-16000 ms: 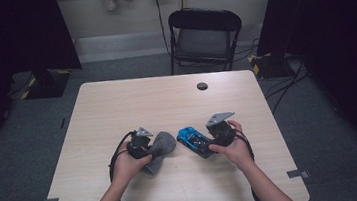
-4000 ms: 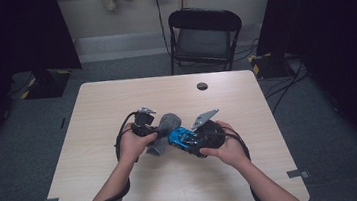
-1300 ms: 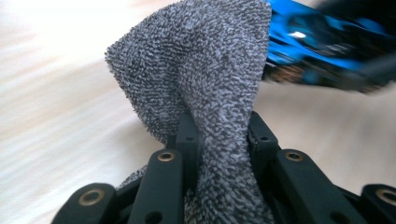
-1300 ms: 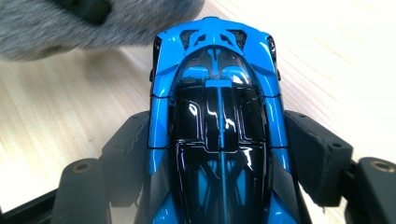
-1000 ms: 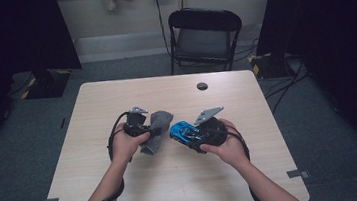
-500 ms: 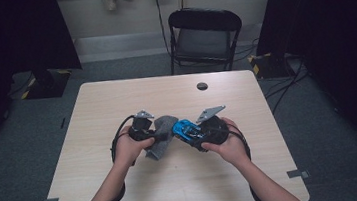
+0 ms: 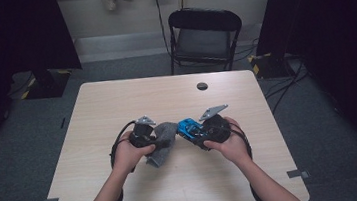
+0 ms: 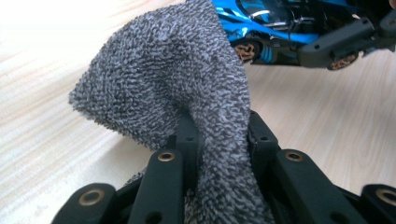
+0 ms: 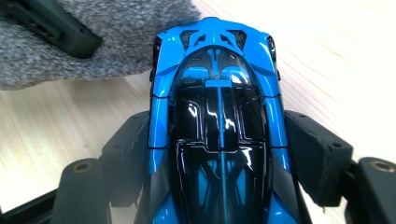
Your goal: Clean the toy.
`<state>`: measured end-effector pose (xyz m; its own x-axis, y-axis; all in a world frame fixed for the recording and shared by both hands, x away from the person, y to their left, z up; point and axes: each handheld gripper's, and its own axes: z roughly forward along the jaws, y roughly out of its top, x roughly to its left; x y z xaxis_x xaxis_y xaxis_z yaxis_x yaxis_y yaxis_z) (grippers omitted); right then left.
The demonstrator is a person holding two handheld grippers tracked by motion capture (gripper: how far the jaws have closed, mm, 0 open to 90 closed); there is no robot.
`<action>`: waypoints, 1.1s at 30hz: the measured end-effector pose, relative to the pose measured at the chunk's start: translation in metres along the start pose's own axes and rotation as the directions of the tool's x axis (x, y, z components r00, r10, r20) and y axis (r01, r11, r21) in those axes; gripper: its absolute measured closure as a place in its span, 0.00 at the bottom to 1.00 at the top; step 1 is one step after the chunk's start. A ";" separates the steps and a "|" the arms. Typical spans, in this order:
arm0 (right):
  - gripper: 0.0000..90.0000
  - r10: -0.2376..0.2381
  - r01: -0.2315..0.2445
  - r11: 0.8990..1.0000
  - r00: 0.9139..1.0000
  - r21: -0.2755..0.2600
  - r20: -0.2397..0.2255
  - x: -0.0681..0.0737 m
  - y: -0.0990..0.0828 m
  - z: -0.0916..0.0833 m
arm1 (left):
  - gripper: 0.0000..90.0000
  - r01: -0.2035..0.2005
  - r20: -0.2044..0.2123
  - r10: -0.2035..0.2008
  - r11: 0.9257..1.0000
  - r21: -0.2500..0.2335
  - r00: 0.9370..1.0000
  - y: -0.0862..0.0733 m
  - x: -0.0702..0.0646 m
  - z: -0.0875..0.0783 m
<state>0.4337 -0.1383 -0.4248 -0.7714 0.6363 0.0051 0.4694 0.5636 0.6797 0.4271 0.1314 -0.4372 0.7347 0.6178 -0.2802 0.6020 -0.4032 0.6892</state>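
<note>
Wiping underway: my left gripper (image 8: 217, 140) clamps the fuzzy grey terry cloth (image 8: 177, 79) against the glossy blue toy car (image 9: 217, 126), which my right gripper (image 9: 219, 154) clamps; most bodywork looks left.

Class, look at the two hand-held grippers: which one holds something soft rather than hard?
The left hand-held gripper: it is shut on the grey cloth. The right hand-held gripper clamps the hard blue toy car.
</note>
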 end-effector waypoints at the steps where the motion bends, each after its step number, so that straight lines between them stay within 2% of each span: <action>1: 0.32 0.002 -0.002 1.000 1.000 -0.002 0.002 0.000 0.000 0.000 | 0.80 0.003 -0.005 -0.003 1.000 0.000 1.000 -0.001 0.001 -0.001; 3: 0.32 -0.001 0.001 1.000 1.000 0.001 -0.003 -0.001 -0.001 0.000 | 0.80 0.015 -0.017 -0.015 1.000 -0.005 1.000 -0.001 0.006 -0.003; 7: 0.32 -0.009 0.009 1.000 1.000 -0.004 -0.011 0.003 -0.001 -0.001 | 0.80 0.059 -0.083 -0.063 0.997 -0.049 0.995 0.001 0.020 -0.007; 9: 0.32 -0.013 0.013 1.000 1.000 -0.010 -0.020 0.006 -0.001 -0.001 | 0.80 0.060 -0.114 -0.067 0.996 -0.062 0.991 0.004 0.024 -0.008; 11: 0.32 -0.024 0.024 1.000 0.999 -0.010 -0.031 0.009 -0.001 -0.001 | 0.80 0.065 -0.123 -0.075 0.994 -0.082 0.990 0.007 0.028 -0.007; 13: 0.32 -0.035 0.035 0.999 0.999 -0.009 -0.035 0.013 -0.001 0.000 | 0.79 0.056 -0.131 -0.066 0.995 -0.077 0.989 0.011 0.030 -0.006; 16: 0.32 -0.046 0.045 0.999 0.998 -0.010 -0.047 0.017 0.000 0.001 | 0.79 0.033 -0.133 -0.041 0.998 -0.059 0.990 0.015 0.030 -0.002; 19: 0.32 -0.047 0.046 0.999 0.997 -0.019 -0.054 0.019 0.001 0.002 | 0.79 0.013 -0.117 -0.017 0.999 -0.036 0.993 0.019 0.029 0.003; 22: 0.32 -0.049 0.048 0.999 0.997 -0.022 -0.054 0.020 0.002 0.002 | 0.79 -0.013 -0.070 0.011 0.999 -0.036 0.997 0.019 0.026 0.008; 24: 0.32 -0.046 0.045 0.999 0.998 -0.026 -0.048 0.019 0.003 0.001 | 0.79 -0.044 -0.056 0.042 0.999 -0.030 0.998 0.019 0.022 0.009; 28: 0.32 -0.038 0.037 0.999 0.998 -0.027 -0.042 0.016 0.002 0.000 | 0.79 -0.050 -0.041 0.049 0.998 -0.033 0.998 0.019 0.019 0.007; 33: 0.32 -0.022 0.021 0.999 0.999 -0.026 -0.032 0.012 0.001 0.000 | 0.79 -0.033 -0.027 0.032 0.999 -0.039 0.999 0.016 0.012 0.004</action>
<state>0.4247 -0.1297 -0.4241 -0.7951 0.6063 0.0136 0.4416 0.5634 0.6982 0.4474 0.1296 -0.4321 0.7449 0.6225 -0.2398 0.5645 -0.3967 0.7239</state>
